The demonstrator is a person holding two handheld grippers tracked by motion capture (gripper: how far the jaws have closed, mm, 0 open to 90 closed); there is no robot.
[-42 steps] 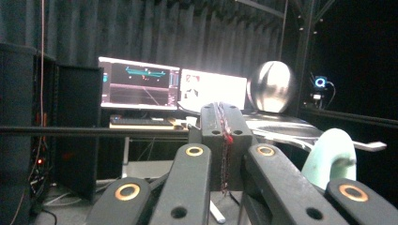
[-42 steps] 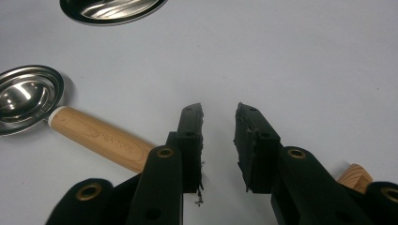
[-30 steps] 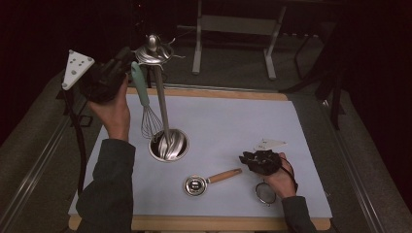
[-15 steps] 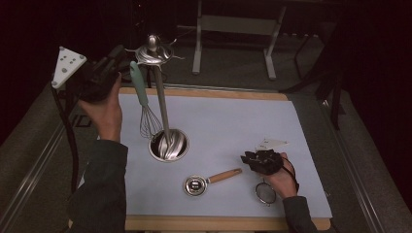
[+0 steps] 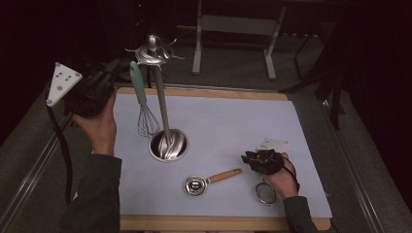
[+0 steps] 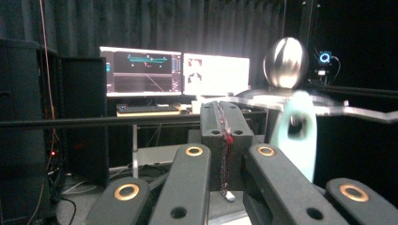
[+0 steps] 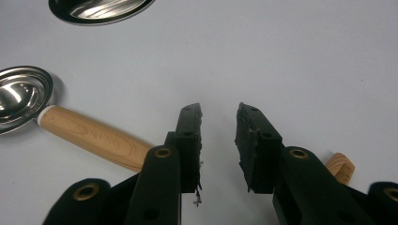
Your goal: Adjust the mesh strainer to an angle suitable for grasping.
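My left gripper [image 6: 224,154] has its jaws clenched together on nothing, raised off the surface just beside the whisk [image 5: 144,104]. The whisk hangs by its pale green handle [image 6: 296,133] from a hook on the metal stand [image 5: 163,111], wire end down near the stand's round base [image 5: 168,145]. In the left gripper view the handle's loop sits just right of my jaws, under the stand's shiny ball top [image 6: 285,56]. My right gripper [image 7: 218,140] is low over the pale blue surface [image 5: 233,121], jaws released with a gap between them, nothing inside. A measuring cup with a wooden handle [image 7: 94,136] lies just left of those jaws. A small strainer [image 5: 266,192] lies by my right hand [image 5: 282,177]. Monitors [image 6: 173,72] glow far behind.
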